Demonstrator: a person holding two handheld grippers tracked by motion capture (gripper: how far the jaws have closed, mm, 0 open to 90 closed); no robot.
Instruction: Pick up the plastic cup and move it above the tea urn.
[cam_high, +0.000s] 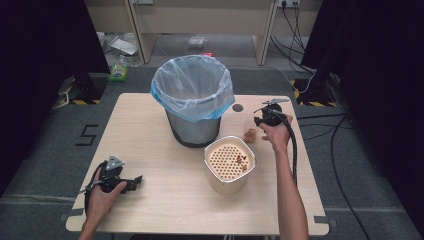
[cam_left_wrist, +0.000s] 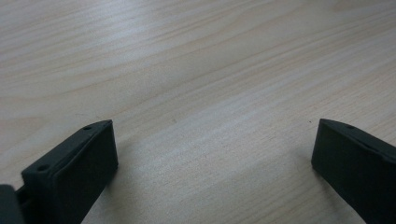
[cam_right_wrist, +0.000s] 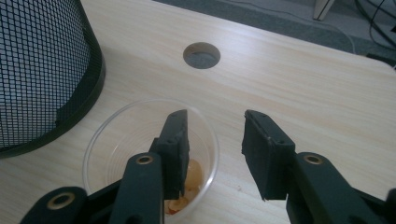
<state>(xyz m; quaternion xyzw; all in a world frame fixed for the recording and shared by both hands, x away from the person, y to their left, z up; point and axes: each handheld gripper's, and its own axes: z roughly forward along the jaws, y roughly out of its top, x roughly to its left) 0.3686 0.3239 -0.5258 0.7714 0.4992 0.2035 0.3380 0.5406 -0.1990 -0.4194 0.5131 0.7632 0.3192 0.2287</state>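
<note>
**A:** Starting nearest you, what was where?

**B:** Closest to me, front-left of the table (cam_high: 165, 200), I held the left gripper (cam_high: 131, 184) low over bare wood. Its jaws were spread wide w/ nothing between them; the left gripper view had just wood grain past both jaws.

**A:** And next out?

**B:** Mid-table, a bit right of center, sat a cream container (cam_high: 229, 166) w/ a perforated top and a few small reddish bits (cam_high: 241, 159) on its right side. Couldn't tell what they were.

**A:** Your right side?

**B:** My right hand (cam_high: 276, 135) reached further out w/ the right gripper (cam_right_wrist: 214, 130). Its jaws were apart, straddling the near rim of a clear plastic cup (cam_right_wrist: 112, 135): one jaw inside the cup, the other outside it, over the table. Not clamped on anything as far as I could see. Cup stood upright just right of the bin's base, w/ some orange-yellow pieces (cam_right_wrist: 192, 173) at the bottom. In the high view that cup (cam_high: 249, 131) was between bin and hand.

**A:** Beyond that?

**B:** A black mesh bin (cam_high: 194, 127) w/ a translucent liner bag (cam_high: 192, 87), blue at the edge, stood at the far-center of the table. Just right of it, a round hole (cam_right_wrist: 201, 55) in the tabletop. Past the table edge: grey floor and cables (cam_high: 295, 25).
</note>
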